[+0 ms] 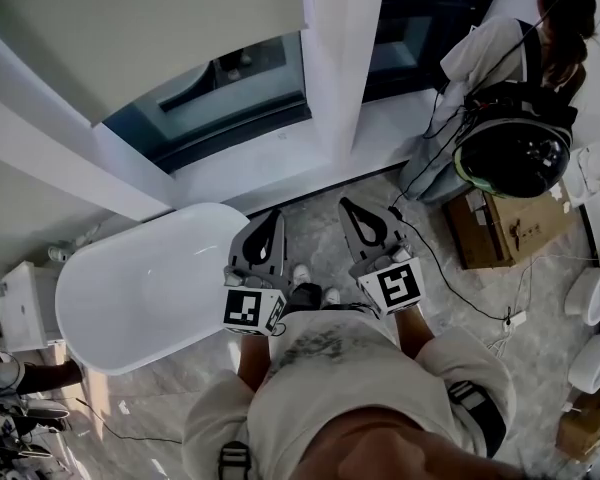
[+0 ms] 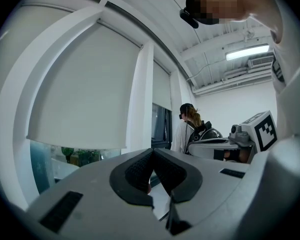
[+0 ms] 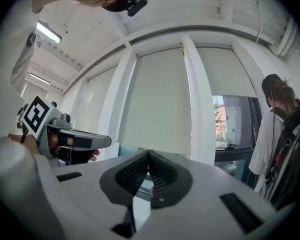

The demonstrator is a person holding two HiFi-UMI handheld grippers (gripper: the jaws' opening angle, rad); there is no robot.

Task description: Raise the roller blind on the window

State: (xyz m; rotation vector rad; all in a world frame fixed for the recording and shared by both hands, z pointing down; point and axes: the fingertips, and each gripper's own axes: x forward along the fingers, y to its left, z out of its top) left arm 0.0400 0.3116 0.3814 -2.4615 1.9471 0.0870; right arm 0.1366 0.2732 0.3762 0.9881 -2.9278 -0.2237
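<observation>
Facing the matte roller blind point(image 3: 157, 99), left gripper point(image 2: 152, 153) and right gripper point(image 3: 148, 153) sit closed, ribbed pads point(image 3: 130, 173) touching.

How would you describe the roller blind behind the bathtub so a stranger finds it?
Look at the window wall split by white posts. Behind the white bathtub hangs a wide cream roller blind. It reaches lower than the neighbouring blind to its right, leaving only a strip of glass beneath.
</observation>
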